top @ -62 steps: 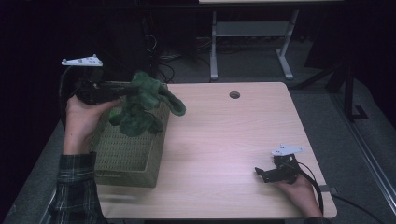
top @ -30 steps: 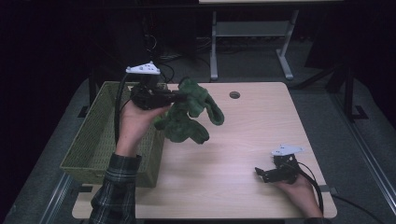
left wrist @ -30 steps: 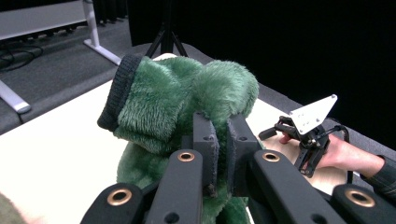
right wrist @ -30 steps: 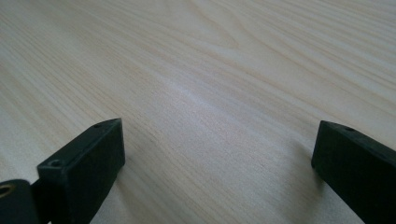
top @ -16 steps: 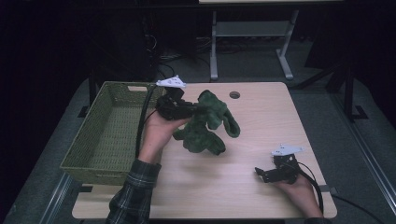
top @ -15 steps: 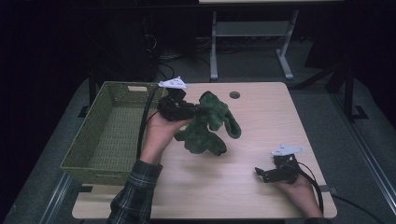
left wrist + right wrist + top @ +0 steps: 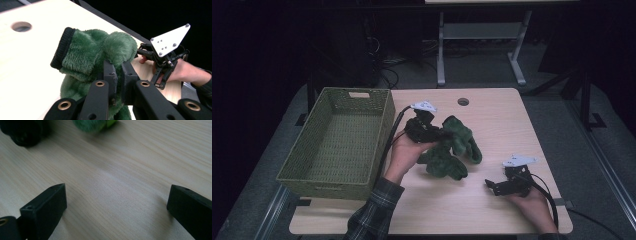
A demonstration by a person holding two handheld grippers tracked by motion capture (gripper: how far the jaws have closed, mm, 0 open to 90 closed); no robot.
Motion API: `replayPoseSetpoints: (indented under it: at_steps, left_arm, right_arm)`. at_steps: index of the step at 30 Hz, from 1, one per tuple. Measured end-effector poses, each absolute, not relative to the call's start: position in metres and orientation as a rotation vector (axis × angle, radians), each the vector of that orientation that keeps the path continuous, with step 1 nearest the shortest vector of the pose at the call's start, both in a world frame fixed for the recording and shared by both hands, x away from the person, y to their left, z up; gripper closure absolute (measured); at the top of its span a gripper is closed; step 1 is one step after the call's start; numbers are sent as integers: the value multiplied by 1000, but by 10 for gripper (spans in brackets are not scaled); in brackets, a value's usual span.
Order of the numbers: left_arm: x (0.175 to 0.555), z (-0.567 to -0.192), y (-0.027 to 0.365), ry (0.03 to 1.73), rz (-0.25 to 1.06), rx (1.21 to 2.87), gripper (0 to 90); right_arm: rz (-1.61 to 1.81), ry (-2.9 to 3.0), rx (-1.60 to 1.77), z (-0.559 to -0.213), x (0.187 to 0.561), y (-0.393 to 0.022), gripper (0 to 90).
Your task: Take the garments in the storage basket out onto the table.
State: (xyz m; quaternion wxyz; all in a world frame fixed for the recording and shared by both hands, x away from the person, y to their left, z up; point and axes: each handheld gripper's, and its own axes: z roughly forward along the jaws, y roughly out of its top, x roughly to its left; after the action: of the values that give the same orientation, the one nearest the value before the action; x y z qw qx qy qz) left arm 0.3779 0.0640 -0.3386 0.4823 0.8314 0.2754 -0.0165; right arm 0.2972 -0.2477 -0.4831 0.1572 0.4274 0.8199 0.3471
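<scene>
over the middle of the bench [image 7: 492,125] the left gripper [image 7: 117,75] is pinching just a tuft of the green plush toy [image 7: 452,147], so it could slip loose, while the right gripper [image 7: 117,202] sits spread and empty.

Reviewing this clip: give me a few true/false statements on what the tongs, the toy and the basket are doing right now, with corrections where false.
1. The left tongs are shut on the green plush toy. True.
2. The toy lies inside the basket. False: it is over the table, right of the basket.
3. The right tongs are open. True.
4. The right tongs grip the toy's leg. False: they hold nothing, with bare tabletop between the jaws.
5. The basket sits at the table's left side. True.
</scene>
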Motion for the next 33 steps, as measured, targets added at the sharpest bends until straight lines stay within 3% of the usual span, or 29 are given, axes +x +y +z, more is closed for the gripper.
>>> replayPoseSetpoints:
  at_steps: [20,33]
  left_arm:
    - [410,-424,31,771,-131,2102,847]
    - [422,-454,21,787,-104,2199,834]
  right_arm:
    - [993,2347,1222,-483,297,-248,24]
    - [993,2347,1219,-483,297,-248,24]
